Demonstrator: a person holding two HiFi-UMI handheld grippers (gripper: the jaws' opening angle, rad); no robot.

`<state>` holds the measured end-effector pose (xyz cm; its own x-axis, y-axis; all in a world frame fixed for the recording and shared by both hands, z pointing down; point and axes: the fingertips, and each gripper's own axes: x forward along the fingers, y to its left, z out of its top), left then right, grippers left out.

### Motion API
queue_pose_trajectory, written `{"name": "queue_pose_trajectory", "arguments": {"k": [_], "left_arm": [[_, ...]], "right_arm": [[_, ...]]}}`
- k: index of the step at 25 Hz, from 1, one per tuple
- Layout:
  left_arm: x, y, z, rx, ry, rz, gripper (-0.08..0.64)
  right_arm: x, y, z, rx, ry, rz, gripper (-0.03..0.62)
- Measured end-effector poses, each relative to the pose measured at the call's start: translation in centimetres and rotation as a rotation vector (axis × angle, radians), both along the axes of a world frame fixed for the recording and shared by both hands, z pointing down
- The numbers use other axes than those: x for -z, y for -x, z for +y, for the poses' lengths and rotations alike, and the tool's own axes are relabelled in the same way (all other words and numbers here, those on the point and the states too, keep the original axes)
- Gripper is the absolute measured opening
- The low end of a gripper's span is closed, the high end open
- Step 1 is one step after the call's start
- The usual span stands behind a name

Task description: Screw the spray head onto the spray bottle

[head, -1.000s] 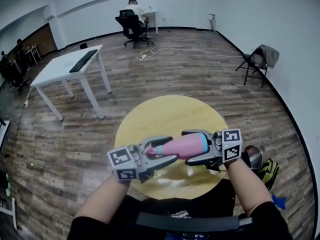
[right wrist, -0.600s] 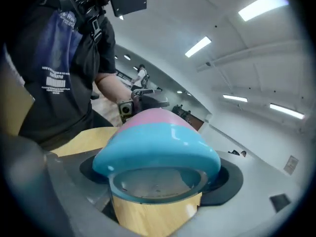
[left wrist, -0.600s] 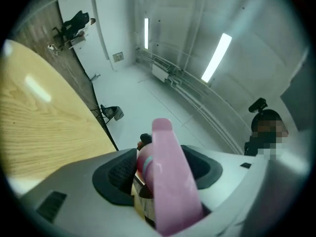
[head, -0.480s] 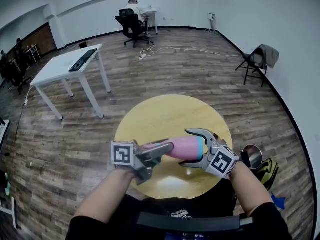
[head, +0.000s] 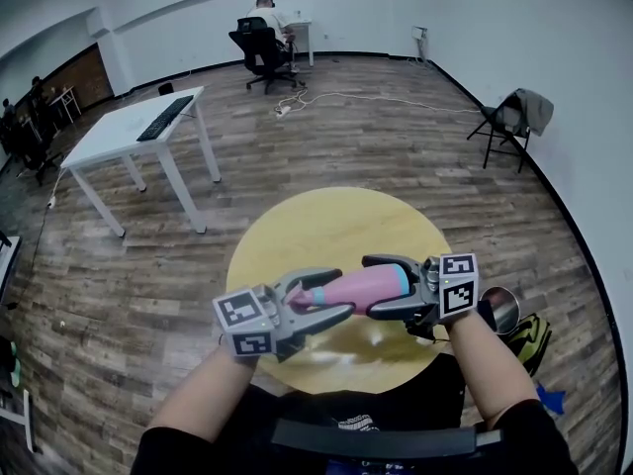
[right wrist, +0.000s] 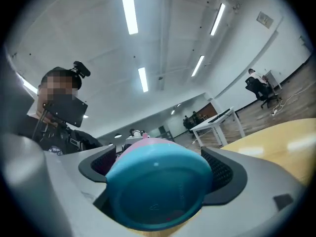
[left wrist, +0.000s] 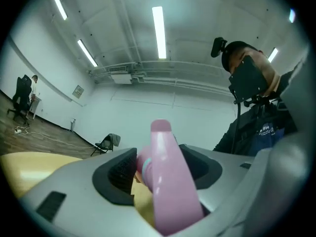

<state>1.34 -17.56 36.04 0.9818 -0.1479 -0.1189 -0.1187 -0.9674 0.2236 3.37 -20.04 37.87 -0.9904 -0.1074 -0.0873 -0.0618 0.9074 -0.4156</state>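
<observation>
I hold a pink spray bottle (head: 364, 289) lying level in the air above the round yellow table (head: 326, 221). My left gripper (head: 318, 299) is shut on its pink spray head (head: 301, 299), which fills the middle of the left gripper view (left wrist: 165, 181). My right gripper (head: 384, 287) grips the bottle's teal base (right wrist: 155, 189), which fills the space between both pads. Those jaws have just been opening a little, with the base still between them. The neck where head meets bottle is mostly hidden.
A white desk (head: 138, 132) with a keyboard stands at the far left. A person sits in an office chair (head: 259, 43) at the back wall. A folding chair (head: 512, 119) is at the right. A metal cup (head: 501, 309) and a yellow-green bag (head: 530, 340) lie by my right arm.
Half a second ago both grippers were rolled, their marker cubes turned and the bottle sat slightly lower. Now they are back in the pose of one second ago, still holding the bottle.
</observation>
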Motion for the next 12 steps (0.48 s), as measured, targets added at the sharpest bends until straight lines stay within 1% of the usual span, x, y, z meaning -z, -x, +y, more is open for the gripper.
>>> {"name": "queue_pose_trajectory", "arguments": {"k": [2,4,5,8,10,12], "left_arm": [[-0.3,-0.3,0.0,-0.003,0.016,-0.008,0.313],[-0.8,-0.4,-0.2,-0.013,0.078,-0.007,0.314],[-1.0,-0.2,-0.5,-0.021,0.136,0.004,0.314],[-1.3,0.4,-1.8,-0.043,0.336,0.075,0.316],[-1.3,0.6,-2.4,-0.050,0.413,0.111,0.318],[-1.4,0.5,-2.6,-0.057,0.471,0.125,0.318]], "right_arm": [[-0.4,0.0,0.1,0.015,-0.005,0.027,0.517],[-1.0,0.1,0.6,0.005,-0.053,0.073,0.499],[-1.3,0.2,0.8,-0.012,-0.108,0.107,0.492],[-1.6,0.6,0.8,-0.090,-0.327,0.220,0.483],[-1.5,0.7,0.8,-0.122,-0.470,0.277,0.482],[-1.7,0.6,1.1,-0.140,-0.610,0.351,0.482]]}}
